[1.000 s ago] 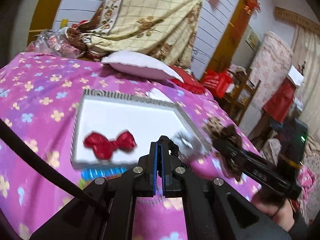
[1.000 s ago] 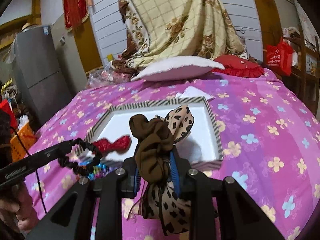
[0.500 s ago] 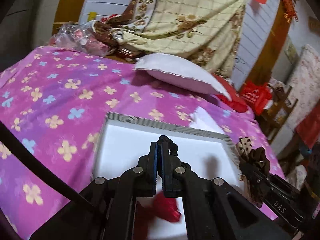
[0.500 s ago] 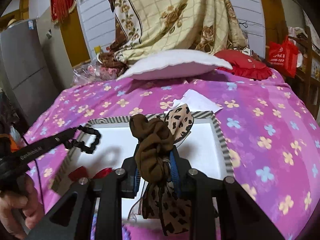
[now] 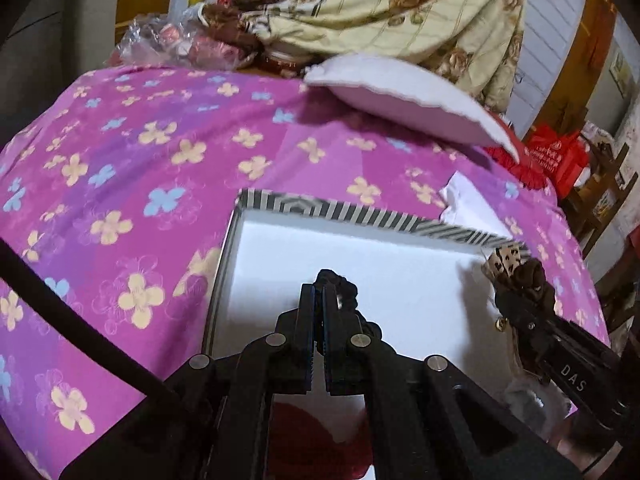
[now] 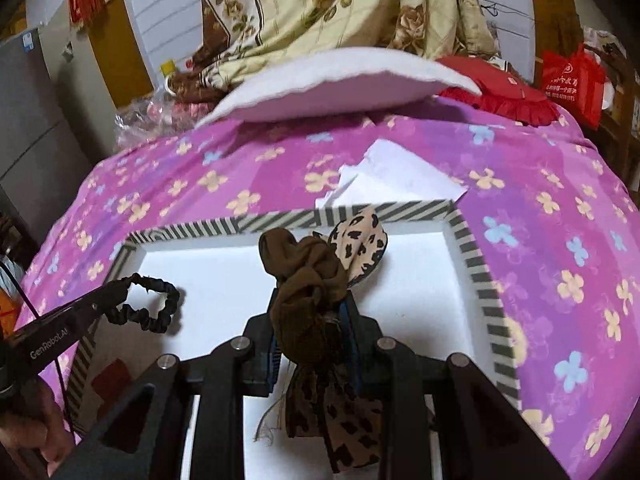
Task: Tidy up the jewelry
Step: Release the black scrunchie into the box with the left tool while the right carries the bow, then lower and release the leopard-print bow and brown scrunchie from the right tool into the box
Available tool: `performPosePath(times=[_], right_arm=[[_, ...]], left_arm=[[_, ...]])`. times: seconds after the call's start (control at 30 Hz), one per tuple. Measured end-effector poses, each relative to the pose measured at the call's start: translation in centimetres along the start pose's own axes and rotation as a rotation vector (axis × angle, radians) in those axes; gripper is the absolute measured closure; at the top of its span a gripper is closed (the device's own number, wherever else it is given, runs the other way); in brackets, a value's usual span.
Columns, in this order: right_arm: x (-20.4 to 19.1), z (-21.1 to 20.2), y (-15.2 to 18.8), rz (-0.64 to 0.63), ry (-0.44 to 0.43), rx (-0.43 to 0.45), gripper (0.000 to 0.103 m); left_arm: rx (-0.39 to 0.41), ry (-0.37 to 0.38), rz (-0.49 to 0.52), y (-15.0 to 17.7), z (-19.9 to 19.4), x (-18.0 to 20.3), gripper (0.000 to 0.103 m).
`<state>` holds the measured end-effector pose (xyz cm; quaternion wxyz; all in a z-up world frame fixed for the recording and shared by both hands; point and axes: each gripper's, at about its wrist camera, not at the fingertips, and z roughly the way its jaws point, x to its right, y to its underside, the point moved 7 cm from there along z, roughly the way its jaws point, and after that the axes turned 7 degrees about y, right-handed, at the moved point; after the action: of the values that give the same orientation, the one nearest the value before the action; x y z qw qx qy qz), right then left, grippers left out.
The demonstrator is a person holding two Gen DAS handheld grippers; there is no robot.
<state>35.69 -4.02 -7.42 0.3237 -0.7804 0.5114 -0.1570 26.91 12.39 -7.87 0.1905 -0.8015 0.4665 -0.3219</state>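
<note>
A shallow white tray with a black-and-white striped rim [image 5: 360,213] [image 6: 468,248] lies on the bed. My left gripper [image 5: 319,292] is shut on a black scrunchie [image 5: 347,287] and holds it over the tray's left half; the scrunchie hangs as a loop in the right wrist view [image 6: 160,302]. My right gripper [image 6: 316,320] is shut on a brown and leopard-print scrunchie [image 6: 308,276] above the tray's middle; it also shows in the left wrist view [image 5: 520,272]. A red bow [image 5: 320,432] lies in the tray, partly hidden under my left gripper.
The bed has a pink floral cover [image 5: 120,168]. A white pillow [image 6: 340,80], a red cushion [image 6: 496,92] and a draped floral blanket [image 6: 340,4] lie behind the tray. White paper [image 6: 396,176] lies beyond the tray's far edge. A grey fluffy item [image 5: 532,400] sits at the tray's right.
Both grippers moved forward over the tray with their scrunchies. The red bow has slid from the tray's middle to beneath my left gripper in its view.
</note>
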Motion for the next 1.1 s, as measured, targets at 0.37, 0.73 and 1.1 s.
performPosePath(times=[0.37,0.73,1.1], right_arm=[[-0.2,1.2,1.3,-0.012,0.044,-0.060,0.074],[0.0,0.5,1.1,-0.015,0.065,-0.052,0.057],[-0.4,-3.7,-0.6,-0.007,0.053,0.054,0.039]], left_arm=[[-0.040,-0.086,0.004,0.9,0.6,-1.3,0.103],[-0.068,-0.087,0.029,1.2,0.9,-0.9,0.061],[0.035,-0.121,0.096,-0.3,-2.2,0.3,0.037]])
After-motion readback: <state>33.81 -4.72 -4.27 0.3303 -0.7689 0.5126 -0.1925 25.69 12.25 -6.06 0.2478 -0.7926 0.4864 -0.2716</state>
